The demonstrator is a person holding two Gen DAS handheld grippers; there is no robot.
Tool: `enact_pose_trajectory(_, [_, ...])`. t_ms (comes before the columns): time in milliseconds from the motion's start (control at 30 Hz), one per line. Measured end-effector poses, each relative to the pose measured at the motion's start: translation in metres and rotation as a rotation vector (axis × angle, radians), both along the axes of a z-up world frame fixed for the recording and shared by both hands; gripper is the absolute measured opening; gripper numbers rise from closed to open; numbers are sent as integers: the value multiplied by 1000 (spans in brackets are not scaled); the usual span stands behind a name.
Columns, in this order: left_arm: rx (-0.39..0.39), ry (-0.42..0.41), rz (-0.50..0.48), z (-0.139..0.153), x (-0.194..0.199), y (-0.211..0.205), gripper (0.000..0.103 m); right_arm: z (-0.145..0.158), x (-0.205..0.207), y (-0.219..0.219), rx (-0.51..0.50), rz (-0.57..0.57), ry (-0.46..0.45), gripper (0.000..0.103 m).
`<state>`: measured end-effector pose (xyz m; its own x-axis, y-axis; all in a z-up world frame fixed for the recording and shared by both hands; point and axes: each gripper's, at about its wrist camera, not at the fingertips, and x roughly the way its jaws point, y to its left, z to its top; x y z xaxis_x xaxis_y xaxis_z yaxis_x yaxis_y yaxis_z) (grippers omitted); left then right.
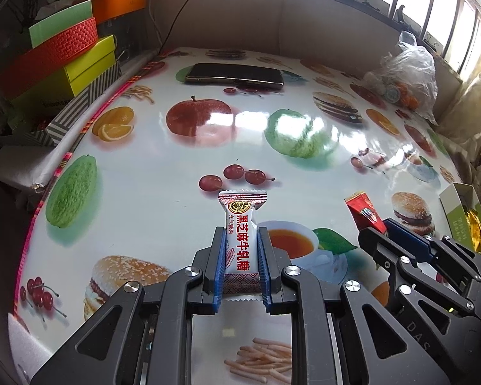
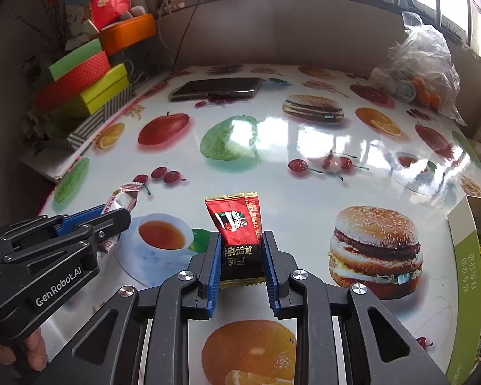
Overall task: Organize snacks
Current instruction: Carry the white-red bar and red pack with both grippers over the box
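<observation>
The left gripper (image 1: 240,250) was clamped on a white candy packet (image 1: 240,234), whose top end stood clear beyond the fingertips above the table (image 1: 189,166). The right gripper (image 2: 242,256) was clamped on a red-and-black snack packet (image 2: 235,221), the upper half protruding past the jaws. A green-edged box (image 2: 465,256) lay at the table's right edge; it appeared to hold gold-wrapped items, though the view there was poor.

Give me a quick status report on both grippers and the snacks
Left gripper shut on white nougat candy packet. Right gripper shut on red-black foil snack packet. Green-white open box at right, path unobstructed.
</observation>
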<state>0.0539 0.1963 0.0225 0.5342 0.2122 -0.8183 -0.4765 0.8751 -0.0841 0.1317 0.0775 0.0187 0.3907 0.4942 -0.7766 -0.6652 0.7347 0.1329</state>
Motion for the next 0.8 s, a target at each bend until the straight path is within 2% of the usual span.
enact_pose_trajectory(267, [-6, -22, -35, 11, -4, -11, 19, 14, -11, -11, 12, -13, -19, 23])
enact_pose_trajectory(800, [-17, -61, -140, 31, 0, -60, 19, 39, -26, -67, 40, -103, -54, 23])
